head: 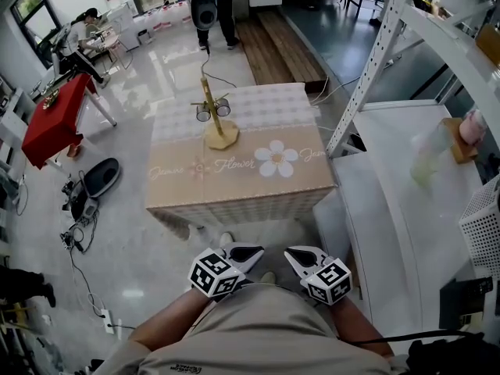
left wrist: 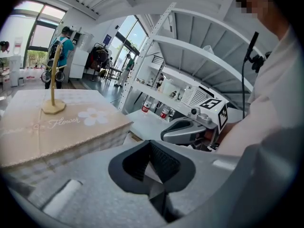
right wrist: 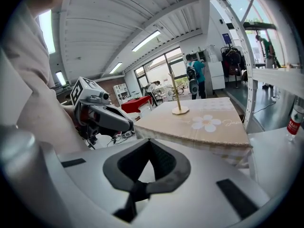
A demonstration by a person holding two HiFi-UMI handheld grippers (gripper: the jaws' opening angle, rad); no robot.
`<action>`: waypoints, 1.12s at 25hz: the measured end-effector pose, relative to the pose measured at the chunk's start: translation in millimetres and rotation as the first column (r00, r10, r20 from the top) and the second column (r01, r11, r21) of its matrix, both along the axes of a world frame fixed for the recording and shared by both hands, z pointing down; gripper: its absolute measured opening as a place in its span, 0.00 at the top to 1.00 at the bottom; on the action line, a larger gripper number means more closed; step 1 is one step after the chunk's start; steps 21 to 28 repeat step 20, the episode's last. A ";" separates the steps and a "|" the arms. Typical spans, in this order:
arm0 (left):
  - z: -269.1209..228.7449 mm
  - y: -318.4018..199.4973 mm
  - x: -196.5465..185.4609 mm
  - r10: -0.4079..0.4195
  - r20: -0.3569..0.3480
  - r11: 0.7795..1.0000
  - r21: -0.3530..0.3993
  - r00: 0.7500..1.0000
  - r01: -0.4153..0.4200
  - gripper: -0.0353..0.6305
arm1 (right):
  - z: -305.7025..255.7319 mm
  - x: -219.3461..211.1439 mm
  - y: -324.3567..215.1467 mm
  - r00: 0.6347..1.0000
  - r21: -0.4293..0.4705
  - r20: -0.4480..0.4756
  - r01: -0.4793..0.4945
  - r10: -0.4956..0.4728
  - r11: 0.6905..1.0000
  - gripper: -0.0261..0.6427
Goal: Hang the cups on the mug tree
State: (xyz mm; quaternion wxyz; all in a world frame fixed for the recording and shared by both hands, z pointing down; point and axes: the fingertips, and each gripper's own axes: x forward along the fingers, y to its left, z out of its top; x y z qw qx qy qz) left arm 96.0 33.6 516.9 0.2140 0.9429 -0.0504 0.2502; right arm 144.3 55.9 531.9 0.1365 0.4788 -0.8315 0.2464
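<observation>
A wooden mug tree stands at the far middle of a cloth-covered table. Two small glass cups hang from its arms. Both grippers are held low against the person's body, well short of the table's near edge. My left gripper is shut and empty, and so is my right gripper. In the left gripper view the shut jaws point past the table corner, with the mug tree far off. The right gripper view shows its shut jaws and the mug tree beyond.
A white shelving rack and a low white platform stand to the table's right. On the floor at left are a red table, cables and a seated person. Another person stands behind the table.
</observation>
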 end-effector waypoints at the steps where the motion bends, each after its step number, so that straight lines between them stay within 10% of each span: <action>1: 0.7 0.9 -0.1 0.000 0.001 1.000 -0.001 1.000 0.000 0.93 | 0.0 -0.4 0.7 1.000 0.001 -0.002 0.002 -0.002 1.000 0.94; 28: 6.3 -7.5 9.7 0.036 0.026 0.999 0.017 0.999 -0.036 0.93 | 2.2 3.1 -4.2 1.000 0.004 -0.017 0.023 -0.022 1.000 0.94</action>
